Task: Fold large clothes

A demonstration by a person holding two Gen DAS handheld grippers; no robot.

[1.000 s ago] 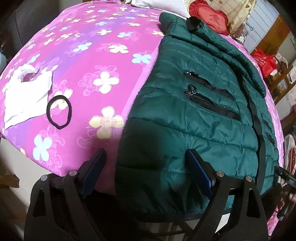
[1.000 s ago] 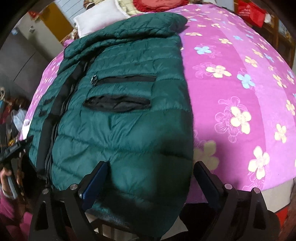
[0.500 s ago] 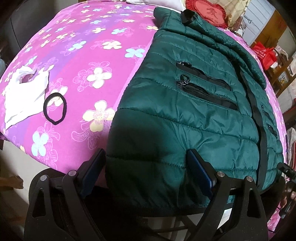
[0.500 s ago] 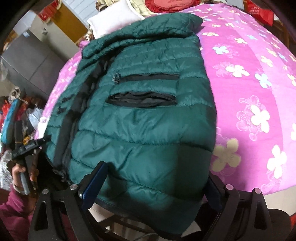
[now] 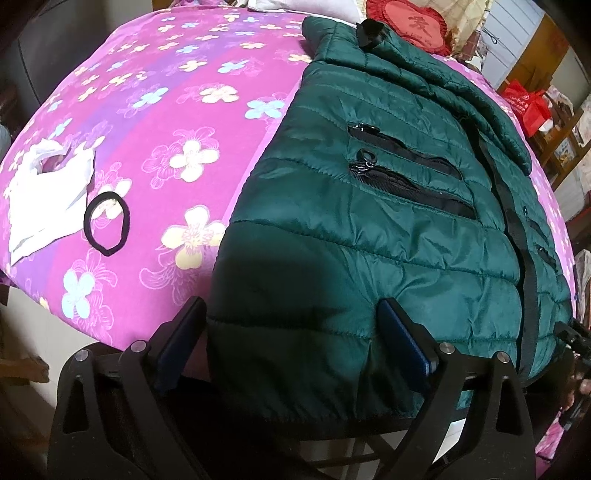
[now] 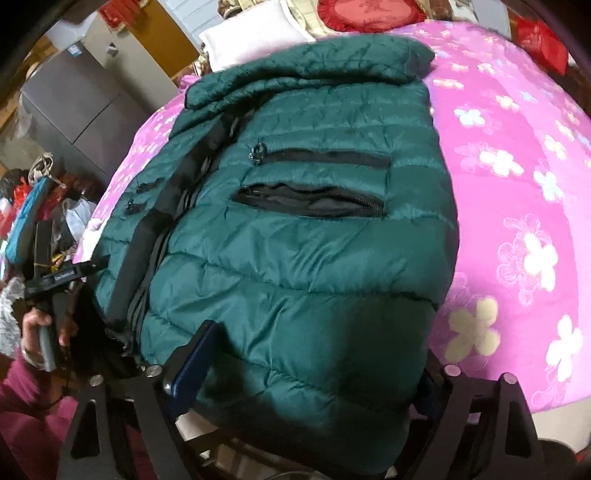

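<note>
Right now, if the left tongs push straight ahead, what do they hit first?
The green puffer jacket. Its hem already sits between the open left tongs, so straight on they would meet its quilted front below the zip pockets. Depth is uncertain.

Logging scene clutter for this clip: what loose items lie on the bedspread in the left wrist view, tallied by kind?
Green puffer jacket: 1
Black hair tie: 1
White plastic bag: 1
Red heart cushion, at the far end: 1
White pillow, far end, mostly cut off: 1
Total: 5
</note>
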